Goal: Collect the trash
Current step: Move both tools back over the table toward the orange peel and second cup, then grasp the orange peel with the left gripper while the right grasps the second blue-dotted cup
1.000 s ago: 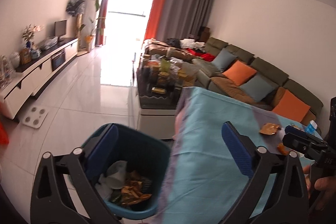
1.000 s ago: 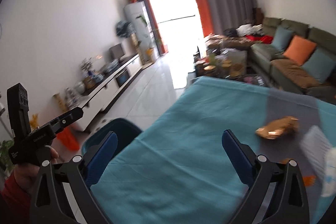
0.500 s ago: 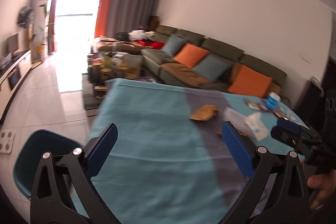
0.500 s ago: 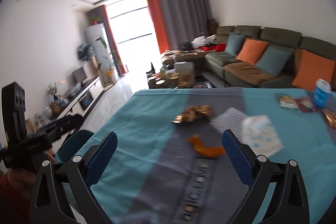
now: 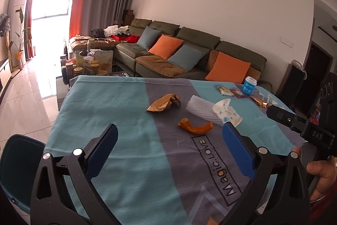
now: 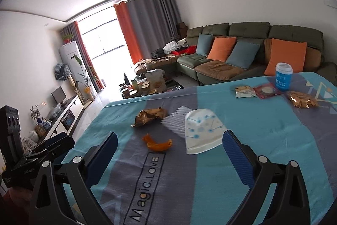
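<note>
Trash lies on the blue and grey tablecloth: a crumpled gold wrapper, an orange peel, white foam netting and a flattened paper cup. Both grippers hover over the table's near edge. My left gripper is open and empty, the peel just ahead of it. My right gripper is open and empty too, with the peel between its fingertips' line of sight. A dark teal bin stands on the floor at the left.
Farther right on the table lie a blue cup, two snack packets and a gold wrapper. A green sofa with cushions and a cluttered coffee table stand beyond. A hand holds the right gripper's handle.
Both views swung right, away from the bin with trash in it and onto the table's litter. Both grippers stayed open and empty.
</note>
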A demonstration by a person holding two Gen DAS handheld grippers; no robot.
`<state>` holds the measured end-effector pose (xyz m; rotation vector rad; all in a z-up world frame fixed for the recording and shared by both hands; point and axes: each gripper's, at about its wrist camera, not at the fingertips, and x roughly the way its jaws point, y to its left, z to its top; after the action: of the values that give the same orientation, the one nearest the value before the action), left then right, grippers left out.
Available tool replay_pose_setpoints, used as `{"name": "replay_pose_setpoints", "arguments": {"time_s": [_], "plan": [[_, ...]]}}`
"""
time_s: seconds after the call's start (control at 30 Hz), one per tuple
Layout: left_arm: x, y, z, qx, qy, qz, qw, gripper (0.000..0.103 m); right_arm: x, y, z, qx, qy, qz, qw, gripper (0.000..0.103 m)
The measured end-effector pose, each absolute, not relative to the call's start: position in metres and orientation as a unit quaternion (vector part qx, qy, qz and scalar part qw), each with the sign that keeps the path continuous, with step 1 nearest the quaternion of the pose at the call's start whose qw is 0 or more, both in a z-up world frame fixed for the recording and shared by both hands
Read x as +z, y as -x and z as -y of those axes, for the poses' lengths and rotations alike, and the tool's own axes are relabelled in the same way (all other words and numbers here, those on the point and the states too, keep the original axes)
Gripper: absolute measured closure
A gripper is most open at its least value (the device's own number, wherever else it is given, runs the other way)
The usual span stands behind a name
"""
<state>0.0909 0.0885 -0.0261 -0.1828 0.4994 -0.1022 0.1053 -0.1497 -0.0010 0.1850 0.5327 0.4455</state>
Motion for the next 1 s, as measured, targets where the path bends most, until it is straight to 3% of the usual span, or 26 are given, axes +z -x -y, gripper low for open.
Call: {"name": "replay_pose_setpoints", "arguments": {"time_s": [0.43,1.0], "plan": [[-0.039,-0.112,-0.078,-0.077,0.098,-0.273,0.954,0.006,-0.009,-0.122,0.173,0.176,-0.089,-0.267,0.943,0.007],[-0.07,-0.188,-0.02,-0.123,0.069,-0.34,0.93,0.006,-0.05,-0.207,0.152,0.223,-0.026,-0.371,0.901,0.007]]}}
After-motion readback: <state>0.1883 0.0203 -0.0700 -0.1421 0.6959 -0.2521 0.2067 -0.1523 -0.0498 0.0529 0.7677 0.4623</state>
